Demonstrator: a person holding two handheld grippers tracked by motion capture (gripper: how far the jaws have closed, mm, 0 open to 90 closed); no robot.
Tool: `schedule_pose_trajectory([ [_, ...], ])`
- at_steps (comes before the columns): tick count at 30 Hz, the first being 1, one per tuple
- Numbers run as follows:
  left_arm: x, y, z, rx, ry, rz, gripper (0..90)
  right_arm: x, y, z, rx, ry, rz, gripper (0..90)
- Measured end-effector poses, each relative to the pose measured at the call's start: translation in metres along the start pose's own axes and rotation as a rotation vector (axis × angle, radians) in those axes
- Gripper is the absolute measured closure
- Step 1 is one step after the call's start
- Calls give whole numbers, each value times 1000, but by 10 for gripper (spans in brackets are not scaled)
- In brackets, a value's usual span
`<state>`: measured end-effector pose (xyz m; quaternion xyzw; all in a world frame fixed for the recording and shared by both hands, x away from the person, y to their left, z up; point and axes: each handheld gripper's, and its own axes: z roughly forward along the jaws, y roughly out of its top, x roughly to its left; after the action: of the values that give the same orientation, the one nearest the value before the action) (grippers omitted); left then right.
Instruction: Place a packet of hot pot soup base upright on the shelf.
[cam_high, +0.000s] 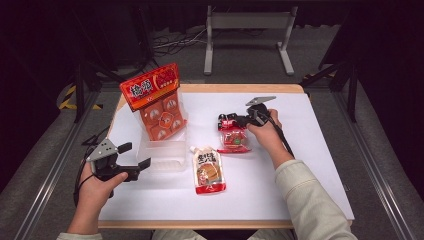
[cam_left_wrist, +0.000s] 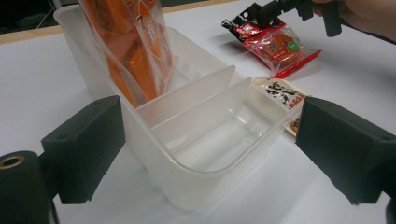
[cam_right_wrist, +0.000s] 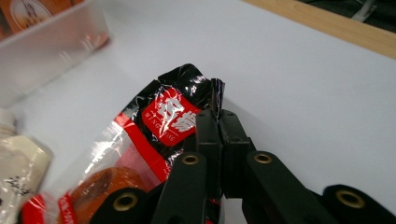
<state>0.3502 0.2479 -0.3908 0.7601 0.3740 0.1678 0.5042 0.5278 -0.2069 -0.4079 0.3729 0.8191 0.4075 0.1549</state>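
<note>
a: where's the red snack packet (cam_high: 233, 137)?
b: on the white table (cam_high: 310, 165), right of centre. the right gripper (cam_high: 231, 120) has its jaws pinched together on the packet's black top edge. the right gripper view shows the film crumpled just ahead of the jaw tips. rest of the packet lies down on the table, as far as the high view tells.
a: and the left gripper (cam_high: 135, 160)?
b: jaws wide apart, holding nothing. it sits at the near-left end of the clear plastic bin (cam_left_wrist: 196, 168). in the left gripper view the jaws stand either side of the bin's end, not touching it.
a: what's in the bin?
b: a tall orange bag (cam_high: 155, 102), upright in the far compartment. dividers split the rest; the near compartments look bare.
a: anything else nearby?
b: a cream spouted pouch (cam_high: 208, 170) lying flat just right of the bin, btw the bin and the red packet.
</note>
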Motion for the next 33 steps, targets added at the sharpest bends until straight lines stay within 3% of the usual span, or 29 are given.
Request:
schedule_pose_trajectory([
  [4, 0, 0, 0, -5, 3, -1, 91, 1, 4, -9, -32, 23, 10, 895],
  [20, 0, 2, -1, -20, 2, -1, 93, 25, 20, -53, -152, 88, -74, 898],
  [26, -1, 2, -3, -20, -5, -3, 90, 31, 22, -63, -174, 110, -101, 899],
  [33, 0, 1, -4, -23, 1, -8, 89, 37, 26, -78, -246, 131, -125, 899],
])
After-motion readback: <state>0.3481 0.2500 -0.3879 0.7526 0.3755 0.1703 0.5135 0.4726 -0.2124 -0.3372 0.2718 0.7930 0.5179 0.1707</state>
